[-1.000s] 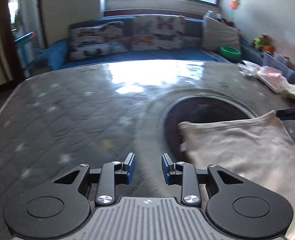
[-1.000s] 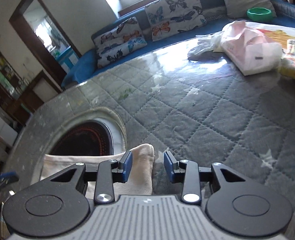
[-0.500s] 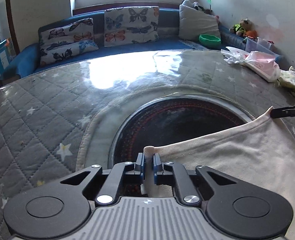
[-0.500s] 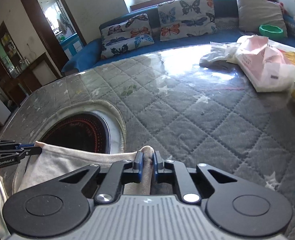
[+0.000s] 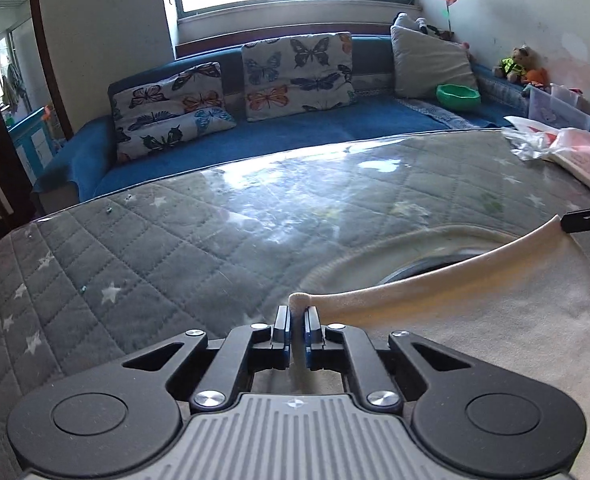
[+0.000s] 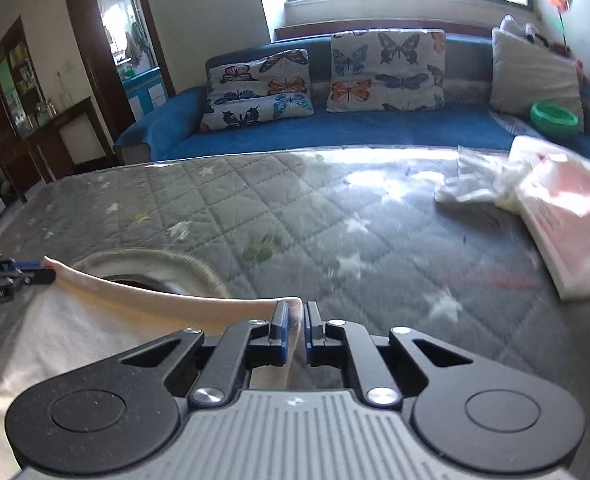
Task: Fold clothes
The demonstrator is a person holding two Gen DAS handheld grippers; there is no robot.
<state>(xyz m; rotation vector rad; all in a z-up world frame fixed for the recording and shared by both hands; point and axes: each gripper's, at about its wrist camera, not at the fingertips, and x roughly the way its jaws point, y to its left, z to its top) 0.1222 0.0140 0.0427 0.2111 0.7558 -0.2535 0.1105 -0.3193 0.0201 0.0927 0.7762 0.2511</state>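
A cream garment [image 5: 475, 320] lies on the grey quilted table cover [image 5: 175, 248]. My left gripper [image 5: 297, 314] is shut on its left corner, which pokes up between the blue pads. My right gripper [image 6: 294, 312] is shut on the opposite corner of the same cream garment [image 6: 95, 320]. The far edge of the cloth stretches taut and lifted between the two grippers. The right gripper's tip [image 5: 587, 220] shows at the right edge of the left wrist view; the left gripper's tip [image 6: 15, 274] shows at the left edge of the right wrist view.
A round dark opening [image 5: 427, 272] with a pale rim sits in the table under the cloth's edge. A pink bag and white plastic [image 6: 555, 216] lie at the table's right. Behind the table stands a blue sofa [image 5: 295, 132] with butterfly cushions and a green bowl [image 5: 457, 96].
Both grippers have closed on the garment's two far corners and lifted that edge off the table. The views have swung round toward the sofa, and the edge now hangs taut between them.
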